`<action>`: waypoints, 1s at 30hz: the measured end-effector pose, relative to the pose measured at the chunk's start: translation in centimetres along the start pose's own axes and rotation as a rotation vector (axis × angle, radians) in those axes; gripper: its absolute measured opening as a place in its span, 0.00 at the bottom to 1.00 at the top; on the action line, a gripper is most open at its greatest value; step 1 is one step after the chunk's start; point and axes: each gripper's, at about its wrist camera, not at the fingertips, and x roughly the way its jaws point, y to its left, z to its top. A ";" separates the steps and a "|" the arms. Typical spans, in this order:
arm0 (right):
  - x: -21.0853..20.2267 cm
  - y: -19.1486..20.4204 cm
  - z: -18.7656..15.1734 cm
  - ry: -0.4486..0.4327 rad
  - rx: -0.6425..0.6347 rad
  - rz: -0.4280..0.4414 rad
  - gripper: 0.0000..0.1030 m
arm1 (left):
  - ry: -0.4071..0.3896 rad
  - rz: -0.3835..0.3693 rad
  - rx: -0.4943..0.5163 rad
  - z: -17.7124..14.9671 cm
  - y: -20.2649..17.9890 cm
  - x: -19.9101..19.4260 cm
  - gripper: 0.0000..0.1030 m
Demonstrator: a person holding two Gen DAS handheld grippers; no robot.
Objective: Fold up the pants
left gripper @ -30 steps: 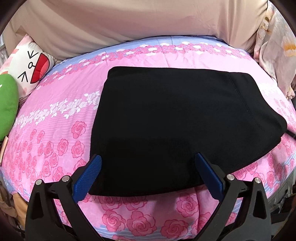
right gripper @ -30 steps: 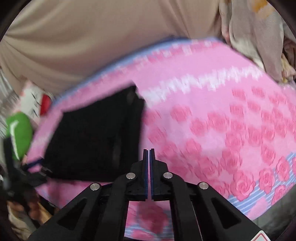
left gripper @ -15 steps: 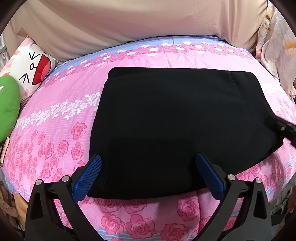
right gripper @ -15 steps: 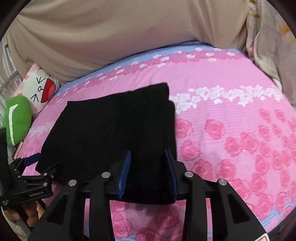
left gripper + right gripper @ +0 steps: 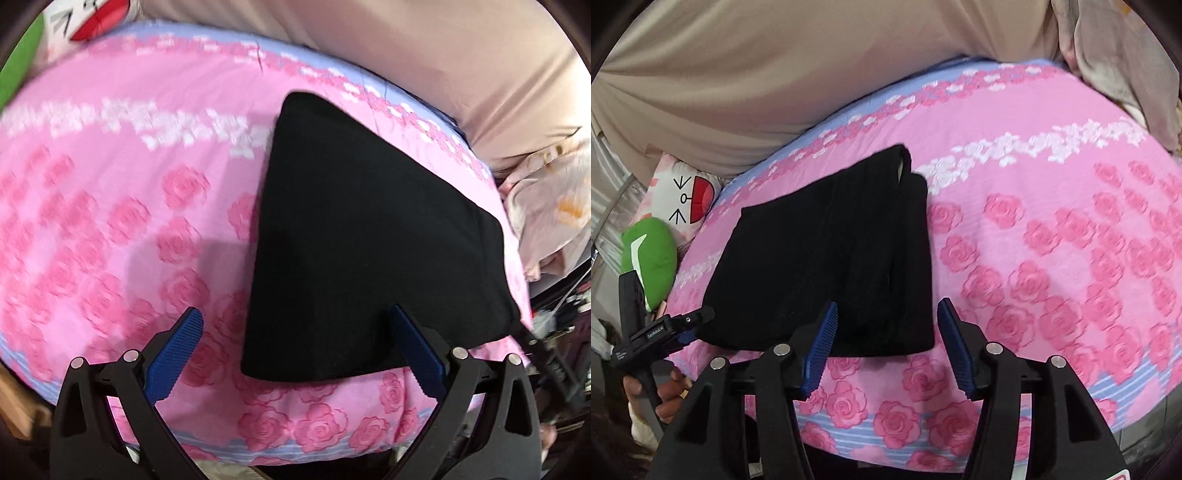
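Your right hand-held gripper (image 5: 886, 343), jaws just opening and empty, straddles the near corner of the folded pants (image 5: 827, 266) on the bed (image 5: 1052, 229), likely for another fold.

Pink rose-print bed (image 5: 1052, 192), folded black pants (image 5: 827, 258) lying flat on it

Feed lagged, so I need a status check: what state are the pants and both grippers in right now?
pants: folded into a flat black rectangle, lying on the pink rose bedspread, gripped by neither gripper.
left gripper: open, near left corner of the pants between its fingers.
right gripper: open, jaws just been opening, above the near right corner.
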 end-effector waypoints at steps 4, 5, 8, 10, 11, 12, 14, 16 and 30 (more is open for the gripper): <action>0.1 0.8 -0.4 0.011 -0.006 0.036 0.56 | 0.041 -0.103 -0.005 0.0 -0.6 0.9 0.95; 0.3 0.9 -0.5 0.014 -0.008 0.036 0.57 | 0.057 -0.133 -0.013 0.1 -0.7 1.3 0.95; 1.0 0.7 -0.8 0.029 -0.004 0.009 0.66 | 0.051 -0.128 -0.013 0.4 -1.2 1.9 0.95; 2.1 0.1 -1.0 0.055 0.034 0.032 0.69 | 0.036 -0.106 0.000 0.7 -1.6 2.4 0.95; 2.8 -0.2 -1.0 0.066 0.065 0.062 0.69 | 0.028 -0.099 0.001 0.6 -1.7 2.4 0.93; 3.0 -0.4 -1.0 0.051 0.085 0.079 0.64 | 0.011 -0.081 0.000 0.7 -1.8 2.4 0.85; 2.9 0.1 -0.7 0.033 0.063 0.110 0.36 | -0.012 -0.081 -0.010 0.7 -1.7 1.7 0.45; 1.2 1.5 -0.5 -0.008 0.012 0.104 0.30 | -0.034 -0.100 0.007 0.8 -1.6 0.0 0.33; -1.9 0.5 -1.1 -0.020 0.025 0.067 0.56 | -0.090 0.045 0.090 -1.1 -2.4 -3.1 0.79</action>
